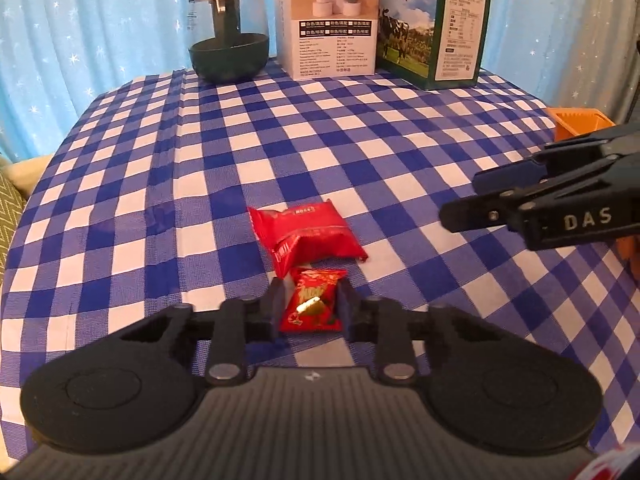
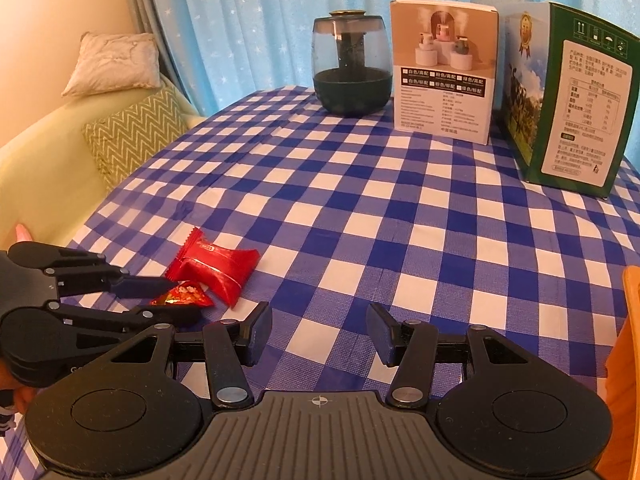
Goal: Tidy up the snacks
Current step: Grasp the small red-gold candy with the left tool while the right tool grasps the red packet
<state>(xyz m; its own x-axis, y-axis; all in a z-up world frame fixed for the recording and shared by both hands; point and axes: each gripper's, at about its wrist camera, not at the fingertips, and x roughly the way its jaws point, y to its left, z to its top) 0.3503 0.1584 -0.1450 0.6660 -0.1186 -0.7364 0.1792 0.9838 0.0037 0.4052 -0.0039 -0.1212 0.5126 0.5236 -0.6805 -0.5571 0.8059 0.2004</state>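
My left gripper is shut on a small red snack packet with gold print, low over the checked tablecloth. A larger red snack packet lies on the cloth just beyond it. In the right wrist view the left gripper comes in from the left, with the small packet between its fingers and the larger packet beside it. My right gripper is open and empty above the cloth, to the right of both packets; it also shows in the left wrist view.
An orange basket stands at the table's right edge, also seen in the right wrist view. At the back stand a dark glass jar, a white box and a green box. A sofa with cushions is left of the table.
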